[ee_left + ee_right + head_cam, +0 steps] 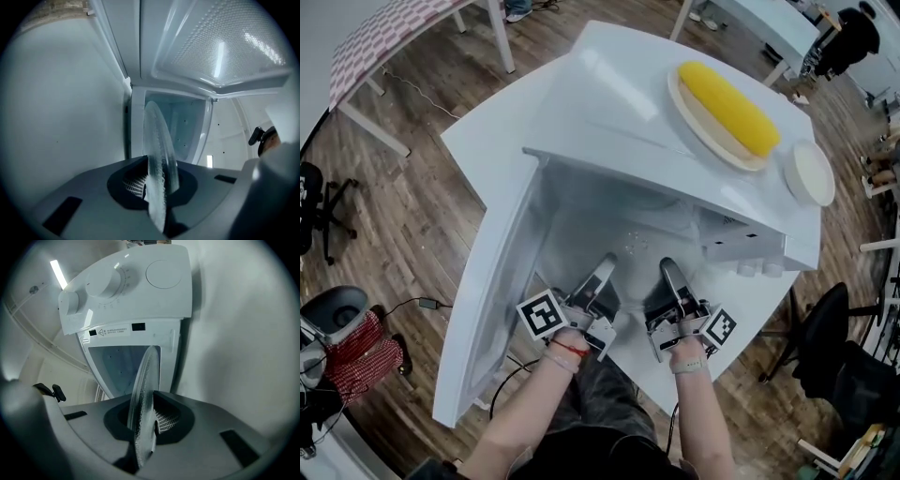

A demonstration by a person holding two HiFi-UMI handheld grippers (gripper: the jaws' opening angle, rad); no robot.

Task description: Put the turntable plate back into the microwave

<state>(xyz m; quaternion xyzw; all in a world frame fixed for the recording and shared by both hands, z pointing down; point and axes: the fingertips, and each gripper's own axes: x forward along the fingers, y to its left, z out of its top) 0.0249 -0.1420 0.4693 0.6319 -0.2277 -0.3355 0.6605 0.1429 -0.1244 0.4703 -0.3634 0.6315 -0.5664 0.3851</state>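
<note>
The clear glass turntable plate (634, 246) is held between both grippers at the mouth of the white microwave (609, 117), whose door (487, 300) hangs open to the left. My left gripper (606, 269) is shut on the plate's left rim; the plate (159, 150) shows edge-on in the left gripper (157, 190). My right gripper (667, 273) is shut on the right rim, where the plate (143, 394) again stands edge-on in the right gripper (145, 430). The open cavity (123, 365) lies straight ahead, below the knob panel (126, 284).
On top of the microwave rest a dish with a yellow corn cob (727, 108) and a small white bowl (811, 173). The control panel (745, 248) is right of the cavity. Office chairs (830, 352), a table leg (501, 36) and a red bag (358, 361) stand on the wooden floor.
</note>
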